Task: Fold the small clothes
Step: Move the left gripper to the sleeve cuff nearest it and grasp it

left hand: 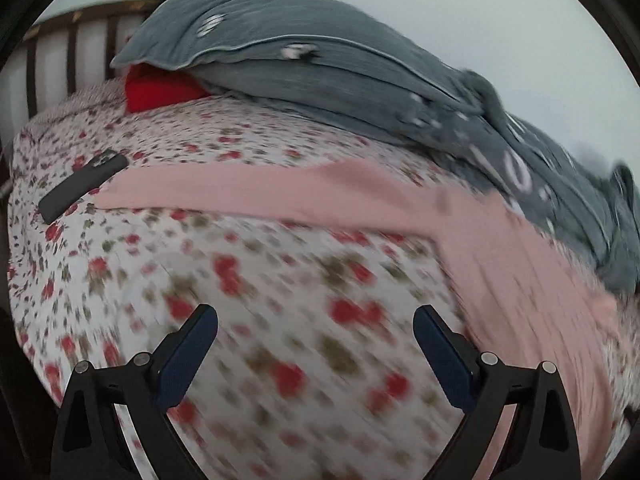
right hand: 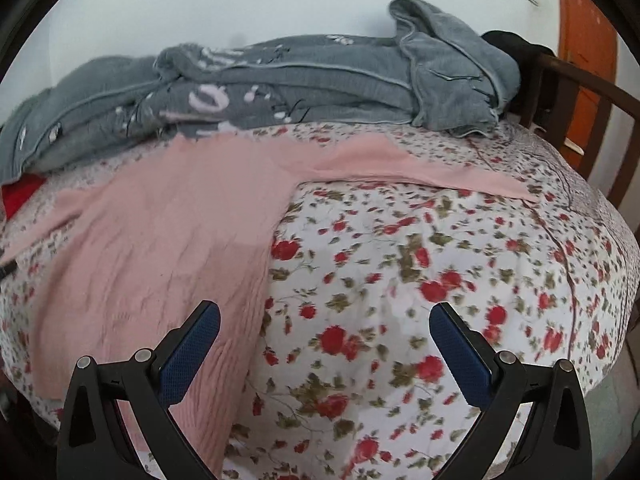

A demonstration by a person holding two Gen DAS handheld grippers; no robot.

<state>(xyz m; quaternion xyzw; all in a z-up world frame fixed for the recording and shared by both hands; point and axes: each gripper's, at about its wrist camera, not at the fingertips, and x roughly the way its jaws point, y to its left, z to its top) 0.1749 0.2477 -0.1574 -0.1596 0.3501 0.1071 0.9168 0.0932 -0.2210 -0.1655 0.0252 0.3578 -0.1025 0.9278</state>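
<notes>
While the pink top [right hand: 160, 240] lies flat on the floral bed [right hand: 400, 280], its body runs toward the grey blanket [right hand: 300, 80], sleeves stretched sideways. Left gripper [left hand: 316, 320] and right gripper [right hand: 324, 316] hover above, jaws spread, holding nothing.

No text, label, brand or number can be read in either view. The grey blanket [right hand: 280, 80] heaped along the far side of the bed carries pale printed marks, among them a ring-like shape [right hand: 208, 100] that could be a letter or only a pattern, but motion blur and the folds keep it from being read. In the left wrist view the same blanket [left hand: 320, 68] shows similar white marks [left hand: 520, 176], also too smeared to make out.
</notes>
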